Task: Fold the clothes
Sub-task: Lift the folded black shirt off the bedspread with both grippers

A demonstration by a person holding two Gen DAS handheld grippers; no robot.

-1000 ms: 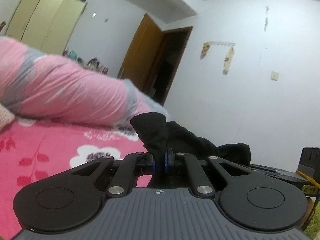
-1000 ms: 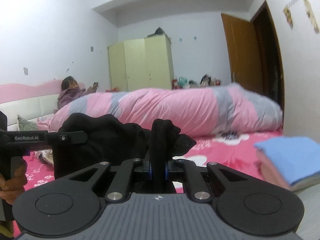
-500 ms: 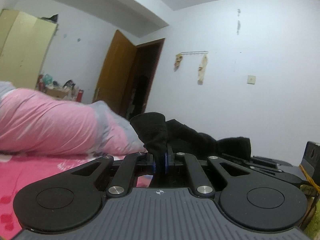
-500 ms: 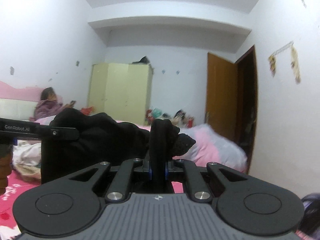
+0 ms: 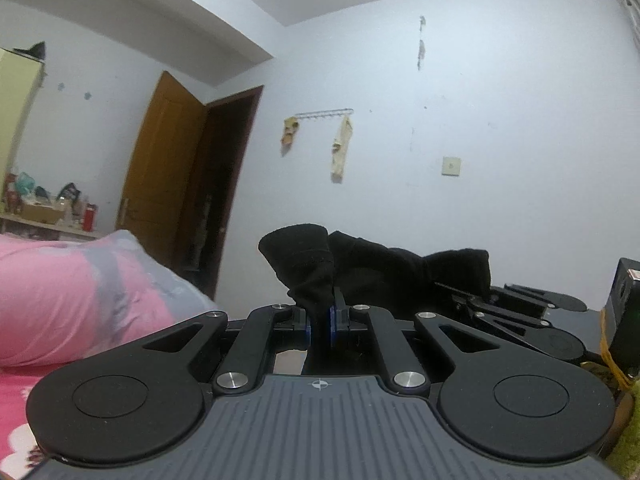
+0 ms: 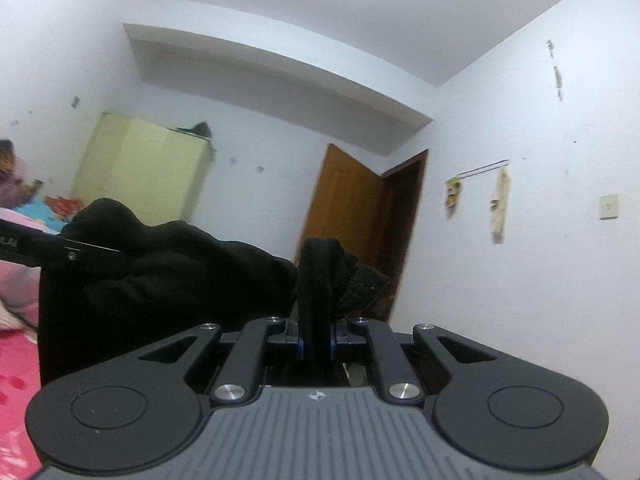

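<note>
1. The left gripper [image 5: 320, 318] has its jaws pinched nearly together on a fold of the black garment [image 5: 384, 268]. A cuff-like end sticks up past the blue pads, and the rest of the cloth runs off to the right.
2. The right gripper [image 6: 316, 344] is the same story: jaws narrow, clamped on a thick bunch of that same black garment [image 6: 172, 280], with a ribbed edge poking out on the right side of the jaws.
3. So the garment is up in the air, stretched between the two tools, not lying on the bed. In the right wrist view the left gripper [image 6: 60, 250] comes in from the left edge with cloth bunched around its tip, and in the left wrist view the right gripper [image 5: 520, 312] sits at the far right with the black fabric draped over its front.
4. Both tools point about level at the white wall [image 5: 500, 140].
5. Background stuff: an open brown door [image 5: 164, 176], a hook rail [image 5: 324, 114] with a couple of small things hanging off it, and a wall switch [image 5: 451, 166].
6. A pink and grey duvet [image 5: 80, 288] is rolled up on the bed at lower left, with the pink flowered sheet [image 6: 16, 392] under it.
7. There's a pale yellow-green wardrobe [image 6: 140, 172] in the far corner. A person [image 6: 12, 180] is at the far left edge, too blurred to say much.
</note>
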